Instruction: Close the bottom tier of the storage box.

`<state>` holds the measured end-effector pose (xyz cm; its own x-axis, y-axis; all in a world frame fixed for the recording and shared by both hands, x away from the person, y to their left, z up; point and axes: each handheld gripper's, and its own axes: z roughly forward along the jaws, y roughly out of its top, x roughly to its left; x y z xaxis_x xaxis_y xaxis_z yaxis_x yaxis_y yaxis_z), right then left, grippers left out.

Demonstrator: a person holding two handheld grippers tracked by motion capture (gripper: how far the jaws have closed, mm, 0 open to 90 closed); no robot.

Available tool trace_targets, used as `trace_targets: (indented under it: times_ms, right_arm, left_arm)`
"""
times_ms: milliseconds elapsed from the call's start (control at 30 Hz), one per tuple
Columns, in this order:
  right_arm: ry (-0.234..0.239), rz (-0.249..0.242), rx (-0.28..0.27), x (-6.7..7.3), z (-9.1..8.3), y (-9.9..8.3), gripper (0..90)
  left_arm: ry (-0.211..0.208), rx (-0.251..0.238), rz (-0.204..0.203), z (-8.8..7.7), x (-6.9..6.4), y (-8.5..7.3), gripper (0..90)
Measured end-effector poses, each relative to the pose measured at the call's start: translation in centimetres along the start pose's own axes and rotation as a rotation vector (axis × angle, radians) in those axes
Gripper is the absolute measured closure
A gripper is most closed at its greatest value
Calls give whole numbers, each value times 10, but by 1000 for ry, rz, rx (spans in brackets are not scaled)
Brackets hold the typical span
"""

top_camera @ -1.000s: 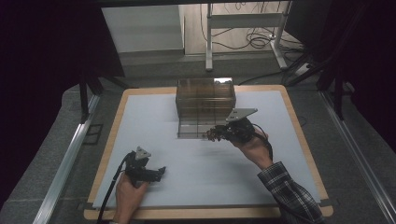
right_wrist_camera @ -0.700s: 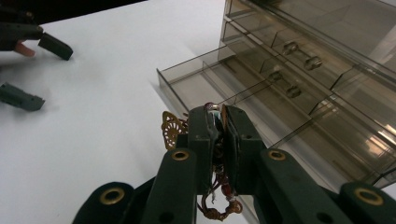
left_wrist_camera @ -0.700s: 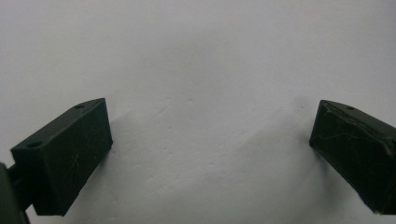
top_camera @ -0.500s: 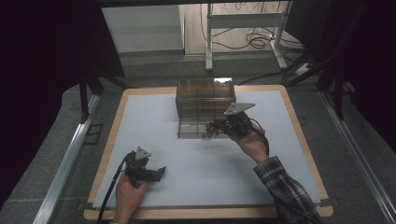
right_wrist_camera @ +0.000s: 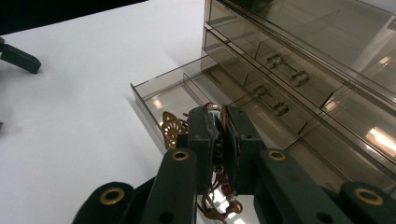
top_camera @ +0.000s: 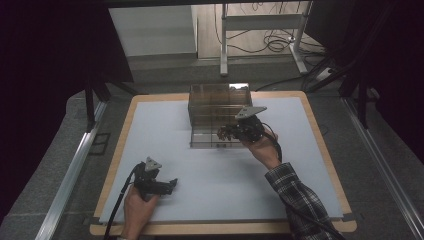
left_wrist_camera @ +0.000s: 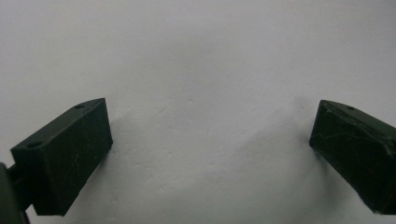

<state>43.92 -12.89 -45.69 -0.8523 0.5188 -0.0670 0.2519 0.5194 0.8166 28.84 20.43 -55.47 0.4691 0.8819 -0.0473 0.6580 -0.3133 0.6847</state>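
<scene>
Clamping gold jewellery (right_wrist_camera: 173,128), right hand-held gripper (right_wrist_camera: 218,122) hovers over open drawer (right_wrist_camera: 175,95) (left hand-held gripper (left_wrist_camera: 210,140) gapes).

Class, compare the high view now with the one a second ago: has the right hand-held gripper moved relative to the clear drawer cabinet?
Yes. The right hand-held gripper has shifted slightly leftward along the front of the drawer cabinet, over its open bottom drawer.

A piece of jewellery (right_wrist_camera: 173,127) — gold filigree disc with reddish beads and wire — hangs pinched upright over the pulled-out bottom drawer (right_wrist_camera: 163,95) of a smoky clear drawer box (top_camera: 218,102) — drawer compartments bare.
</scene>
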Motion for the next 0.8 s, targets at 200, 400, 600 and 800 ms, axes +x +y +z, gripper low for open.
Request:
trace_targets:
  times_ms: [200, 400, 600, 800]
  right_arm:
    - [-5, 10, 5, -4, 10, -3, 808]
    - [-7, 15, 14, -5, 21, -6, 808]
    - [-3, 13, 22, -4, 31, -8, 808]
    - [-3, 13, 24, -4, 39, -11, 808]
  left_arm:
    - [0, 0, 0, 0, 0, 0, 0]
    - [0, 0, 0, 0, 0, 0, 0]
    - [1, 0, 0, 0, 0, 0, 0]
    - [0, -1, 0, 0, 0, 0, 0]
